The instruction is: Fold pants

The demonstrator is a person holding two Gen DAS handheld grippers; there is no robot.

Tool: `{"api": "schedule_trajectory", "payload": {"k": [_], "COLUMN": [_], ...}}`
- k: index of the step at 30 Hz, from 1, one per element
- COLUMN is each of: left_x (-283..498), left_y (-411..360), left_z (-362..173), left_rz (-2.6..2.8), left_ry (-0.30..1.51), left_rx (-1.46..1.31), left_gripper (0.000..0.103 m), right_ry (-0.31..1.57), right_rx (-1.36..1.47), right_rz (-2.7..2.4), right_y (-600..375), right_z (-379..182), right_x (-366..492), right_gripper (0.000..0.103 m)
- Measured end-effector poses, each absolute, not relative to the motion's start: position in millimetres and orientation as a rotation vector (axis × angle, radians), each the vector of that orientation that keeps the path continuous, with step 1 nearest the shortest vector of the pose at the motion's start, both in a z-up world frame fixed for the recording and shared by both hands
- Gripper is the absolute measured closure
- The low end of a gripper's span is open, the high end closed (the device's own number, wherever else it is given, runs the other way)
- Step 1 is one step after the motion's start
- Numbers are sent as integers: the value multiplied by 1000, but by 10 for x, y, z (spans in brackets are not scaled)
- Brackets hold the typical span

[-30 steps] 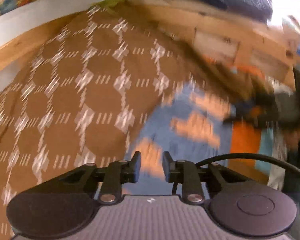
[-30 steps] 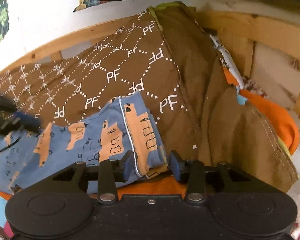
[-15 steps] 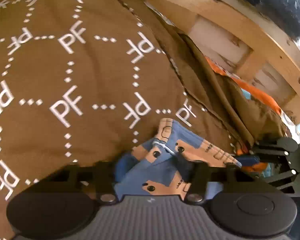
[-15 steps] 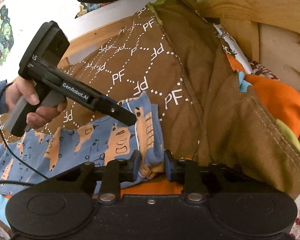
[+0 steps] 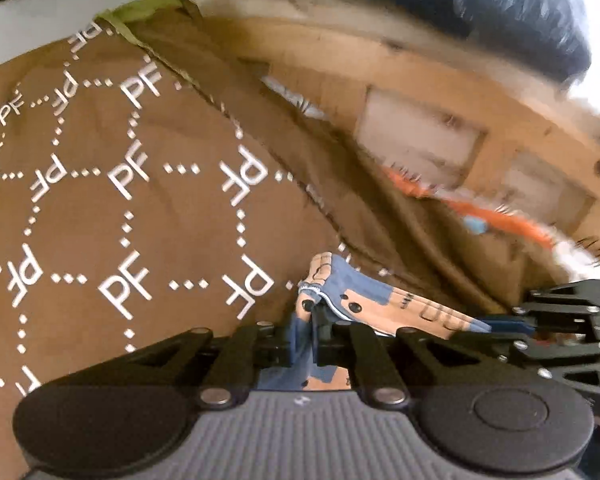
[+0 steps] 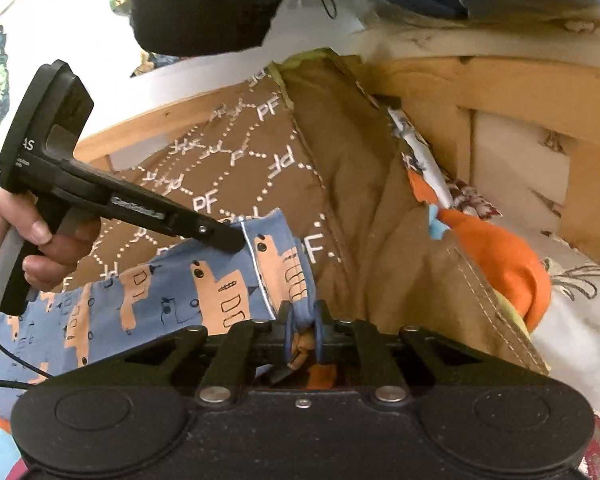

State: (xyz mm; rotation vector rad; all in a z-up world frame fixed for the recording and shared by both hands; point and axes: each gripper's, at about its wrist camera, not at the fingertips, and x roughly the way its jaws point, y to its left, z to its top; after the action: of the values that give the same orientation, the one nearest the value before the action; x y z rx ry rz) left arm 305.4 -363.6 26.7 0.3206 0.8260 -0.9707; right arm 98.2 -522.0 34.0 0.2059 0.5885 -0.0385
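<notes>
The pants are blue with orange vehicle prints and lie on a brown "PF" patterned cover. My right gripper is shut on the pants' near corner. My left gripper is shut on the pants' edge at the far corner; it also shows in the right wrist view, held by a hand and pinching the white-piped edge. The right gripper shows at the right edge of the left wrist view.
A wooden frame runs behind and to the right of the cover. Orange cloth and floral fabric lie at the right. A dark object hangs above the far edge.
My left gripper has closed on the pants' edge. My right gripper has closed tighter on the near corner. The pants' end is now pinched at both corners.
</notes>
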Motion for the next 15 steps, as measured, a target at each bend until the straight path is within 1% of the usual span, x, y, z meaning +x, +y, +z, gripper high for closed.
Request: {"api": "schedule_trajectory", "payload": {"k": [1,2,3,4,5,6,7,8,9,10,11,12,13,15], "left_x": [3043,3029,2999,2988,2975,2946,2907,2844,2760,2682,2587,2454,2360,2129], "left_y": [-3706,-3726,-3696,-3626,-3539,-3407,-3257,-3087,-2888,-2709,-2505,-2268,-2052,-1624], "left_z": [199,156,153,187,235,305,367,434,487,523,542,530,510,407], "left_rz": [-939,-911,-894,-880,-861,-830,-790,-735,-676,-628,-581,-522,-469,-389], "left_ry": [846,853,843,833,819,786,748,708,680,668,656,648,651,684], "left_rx": [349,353,333,298,263,226,200,176,162,158,150,132,119,93], "left_gripper": [91,85,83,69,46,35,23,17,15,13,10,9,7,6], "right_ry": [606,612,606,593,576,559,544,525,505,489,473,458,447,440], "right_rx": [196,186,177,169,161,155,146,131,108,81,50,25,-4,-74], "right_rz": [-45,-58,-68,-78,-89,-97,-103,-106,-103,-97,-83,-63,-43,16], "right_y": [-5216,-5210,-5214,-5211,-5207,-5199,-5186,-5160,-5116,-5057,-4982,-4909,-4825,-4609], "right_z": [317,309,314,321,332,341,349,364,380,394,403,416,424,418], "right_x": [1011,1027,1027,1018,1007,997,992,985,973,971,966,959,956,950], "right_gripper": [91,90,87,87,81,74,69,58,45,39,30,26,26,23]}}
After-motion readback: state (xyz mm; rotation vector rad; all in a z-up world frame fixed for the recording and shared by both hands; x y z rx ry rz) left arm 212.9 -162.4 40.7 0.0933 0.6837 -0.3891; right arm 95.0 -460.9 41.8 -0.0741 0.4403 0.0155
